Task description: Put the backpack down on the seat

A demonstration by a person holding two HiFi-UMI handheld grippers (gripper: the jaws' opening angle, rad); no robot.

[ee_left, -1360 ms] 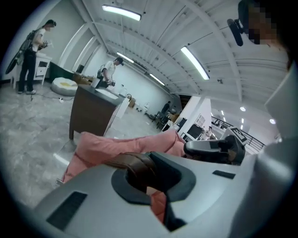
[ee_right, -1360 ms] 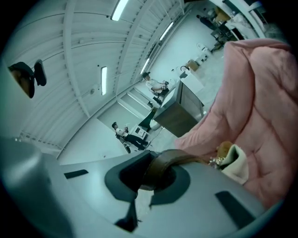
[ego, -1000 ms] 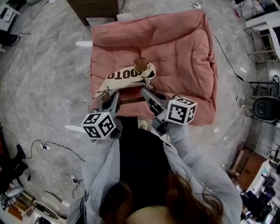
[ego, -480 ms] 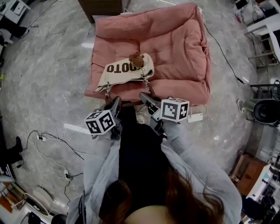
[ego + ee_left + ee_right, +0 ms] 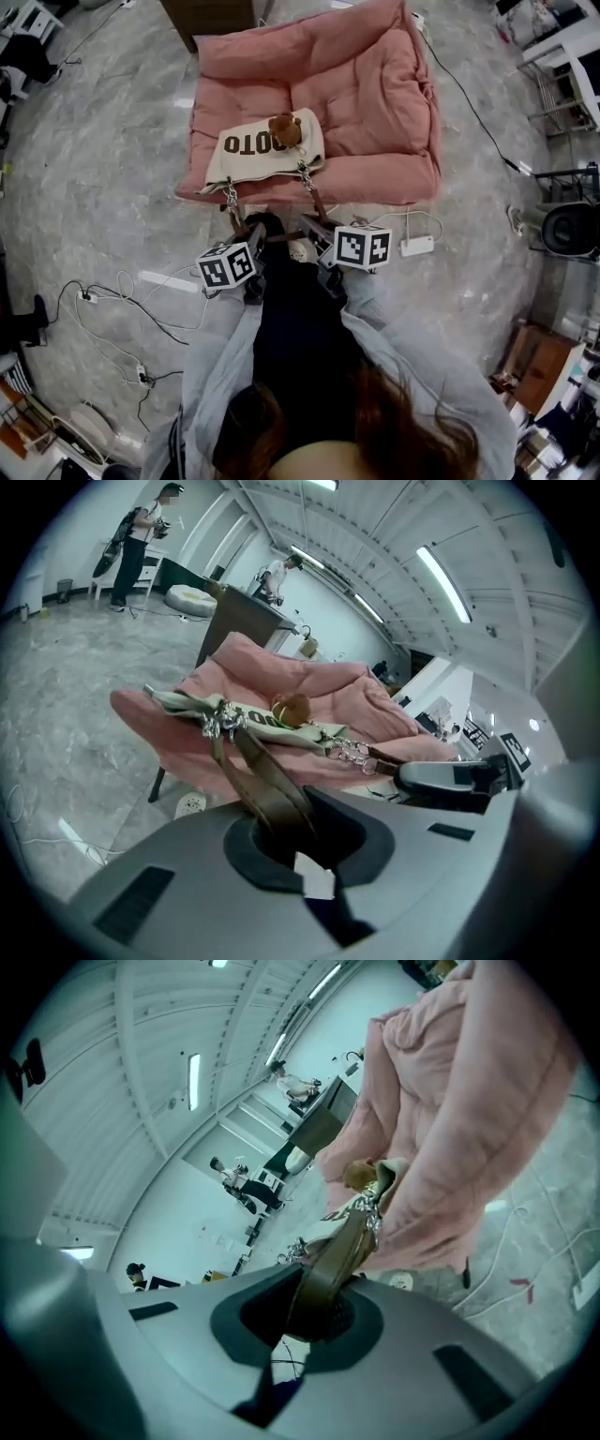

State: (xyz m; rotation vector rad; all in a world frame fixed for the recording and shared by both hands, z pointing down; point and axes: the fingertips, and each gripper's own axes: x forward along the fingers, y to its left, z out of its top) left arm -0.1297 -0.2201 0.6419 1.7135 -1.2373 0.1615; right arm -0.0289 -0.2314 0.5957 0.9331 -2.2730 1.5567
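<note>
backpack (image 5: 267,155) is laid on the seat (image 5: 375,103); left tongs (image 5: 251,232) and right tongs (image 5: 314,228), held near, are clamped on its straps (image 5: 267,780), ends hidden.

Backpack (image 5: 267,150) print reads only "OTO" — the rest sits under the brown plush charm (image 5: 283,128). Strap ends vanish into dark jaw recesses — left strap (image 5: 267,789) in left gripper (image 5: 292,846), right strap (image 5: 336,1252) in right gripper (image 5: 314,1321). Seat (image 5: 450,1101) cut off by top edge, right gripper view. Bkgd people (image 5: 141,541) too small to make out.
</note>
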